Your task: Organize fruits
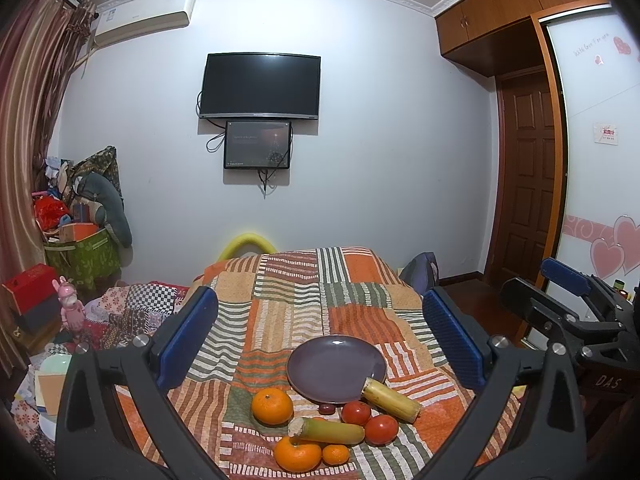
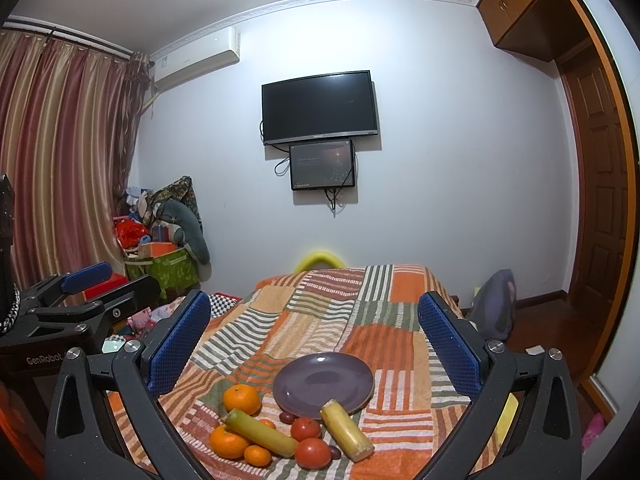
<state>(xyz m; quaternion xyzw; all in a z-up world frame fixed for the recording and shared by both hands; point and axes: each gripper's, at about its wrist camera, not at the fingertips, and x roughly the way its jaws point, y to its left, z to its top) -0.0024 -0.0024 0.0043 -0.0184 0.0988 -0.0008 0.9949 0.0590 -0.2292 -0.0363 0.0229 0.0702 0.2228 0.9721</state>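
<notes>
An empty purple plate (image 1: 337,368) (image 2: 323,384) lies on the patchwork cloth. In front of it lies a heap of fruit: a big orange (image 1: 272,406) (image 2: 241,399), a second orange (image 1: 298,454) (image 2: 229,441), a small orange (image 1: 336,454) (image 2: 257,455), two red tomatoes (image 1: 381,429) (image 2: 313,453), two sugarcane pieces (image 1: 328,431) (image 2: 347,430) and small dark fruits (image 1: 326,409) (image 2: 335,452). One cane end leans on the plate's rim. My left gripper (image 1: 320,334) and right gripper (image 2: 314,338) both hover open above the heap, with nothing between the blue pads.
The patchwork cloth (image 1: 304,292) covers a table or bed that ends near the far wall with two screens (image 1: 260,88). Boxes and toys (image 1: 80,240) crowd the left corner. A wooden door (image 1: 524,184) and wardrobe stand right. The right gripper's body (image 1: 576,312) shows at the right edge.
</notes>
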